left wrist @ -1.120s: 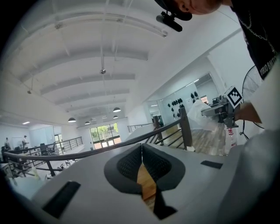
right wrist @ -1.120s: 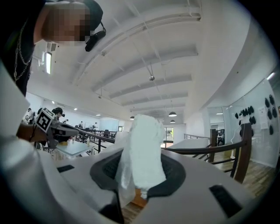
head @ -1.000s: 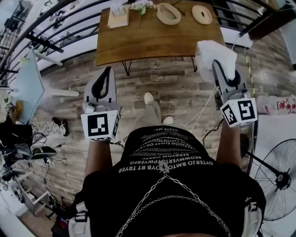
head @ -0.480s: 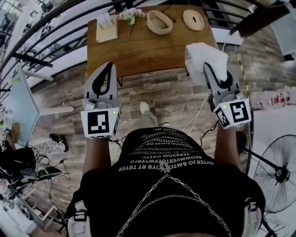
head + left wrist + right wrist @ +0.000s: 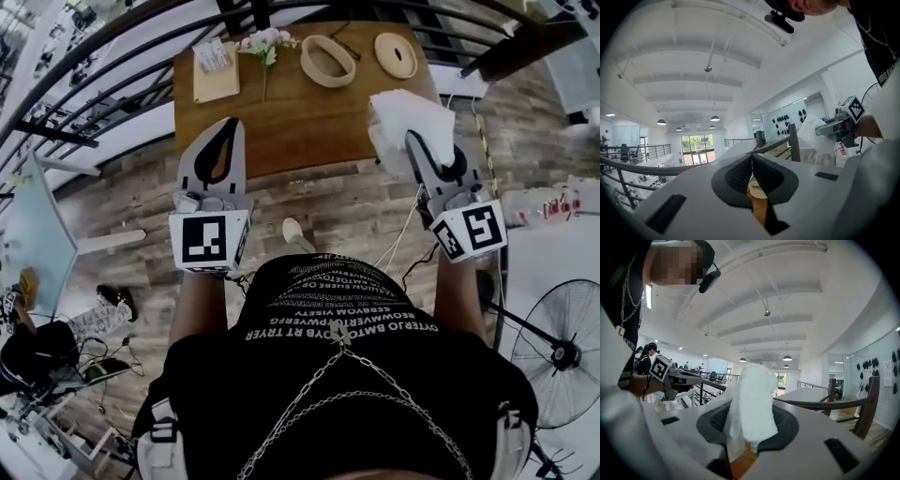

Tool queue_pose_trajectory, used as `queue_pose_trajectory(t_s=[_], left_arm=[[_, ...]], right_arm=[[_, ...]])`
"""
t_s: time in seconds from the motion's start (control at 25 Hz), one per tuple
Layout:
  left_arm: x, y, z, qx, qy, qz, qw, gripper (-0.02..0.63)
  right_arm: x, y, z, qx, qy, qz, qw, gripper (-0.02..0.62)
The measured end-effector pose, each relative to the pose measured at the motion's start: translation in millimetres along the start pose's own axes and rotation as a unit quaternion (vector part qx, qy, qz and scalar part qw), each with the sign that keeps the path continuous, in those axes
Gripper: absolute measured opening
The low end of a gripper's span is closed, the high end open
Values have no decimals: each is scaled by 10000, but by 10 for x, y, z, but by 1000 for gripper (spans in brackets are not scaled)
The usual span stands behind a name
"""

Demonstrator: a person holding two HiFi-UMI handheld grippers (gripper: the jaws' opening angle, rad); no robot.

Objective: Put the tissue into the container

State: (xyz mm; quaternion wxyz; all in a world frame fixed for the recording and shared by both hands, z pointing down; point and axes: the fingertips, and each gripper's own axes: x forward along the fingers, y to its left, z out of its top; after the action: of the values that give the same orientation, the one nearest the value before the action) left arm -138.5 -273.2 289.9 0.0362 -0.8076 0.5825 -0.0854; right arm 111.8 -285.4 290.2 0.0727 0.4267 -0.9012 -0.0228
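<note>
Head view puts my right gripper [image 5: 417, 150] over the near right corner of the wooden table [image 5: 281, 127]. Its jaws are closed narrow on the tissue [image 5: 405, 117], which stands up past the tips in a loose white bunch. The right gripper view shows the same: both pads press the tissue [image 5: 754, 399], and most of it rises above them.

The container [image 5: 328, 61], an oval wooden ring with an open top, sits on the far side of the table. It lies ahead of my right gripper and off to its left, with its long axis running roughly across my view. A round wooden disc [image 5: 396, 54] lies just to its right, almost straight ahead of the tissue, so I judge the coming move must angle leftward as well as forward.

My left gripper [image 5: 225, 131] hangs over the near left edge, jaws together on nothing. It is about as near the container but carries no load.
</note>
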Motion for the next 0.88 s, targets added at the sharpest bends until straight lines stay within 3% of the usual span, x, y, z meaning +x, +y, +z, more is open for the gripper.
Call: queue_pose_trajectory(t_s=[0.52,0.88], left_arm=[[327,472,58,-139,-240,-231,9993,29],[649,513,-12,-253,-225,-97,9994,29]], right_arm=[[365,102,161,-25,13,-239,9997,130],[586,-305,26,183,11,-369,9991,130]])
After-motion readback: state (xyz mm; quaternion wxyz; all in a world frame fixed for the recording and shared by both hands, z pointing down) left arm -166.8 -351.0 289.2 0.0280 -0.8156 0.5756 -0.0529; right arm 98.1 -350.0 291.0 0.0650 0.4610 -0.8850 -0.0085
